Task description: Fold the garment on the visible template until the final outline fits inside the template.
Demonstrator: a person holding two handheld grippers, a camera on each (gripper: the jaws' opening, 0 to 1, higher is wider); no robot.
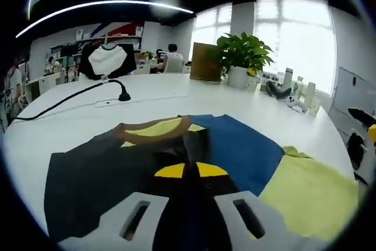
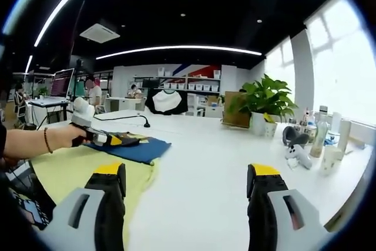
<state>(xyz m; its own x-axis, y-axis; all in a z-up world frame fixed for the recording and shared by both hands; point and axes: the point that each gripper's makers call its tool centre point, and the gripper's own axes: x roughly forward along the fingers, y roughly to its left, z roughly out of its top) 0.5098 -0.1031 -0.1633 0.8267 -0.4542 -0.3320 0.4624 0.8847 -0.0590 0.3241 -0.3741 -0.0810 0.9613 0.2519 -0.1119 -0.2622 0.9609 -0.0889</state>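
On the white surface (image 1: 176, 95), the left hand-held gripper (image 1: 187, 171) clamps the soft T-shirt (image 1: 235, 151) near its collar. Limp cloth; grip the edges. The right hand-held gripper (image 2: 187, 183) hangs released.

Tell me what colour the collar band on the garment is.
Brown: the collar band curves over a yellow inside, clearest in the left gripper view.

left gripper (image 1: 190, 171): jaws nearly together, yellow tips almost meeting
right gripper (image 2: 186, 189): jaws spread wide, nothing between them
hand (image 2: 75, 132): grips the left gripper's handle

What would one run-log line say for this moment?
left gripper: shut on garment | right gripper: open, above white table | fold: unfinished
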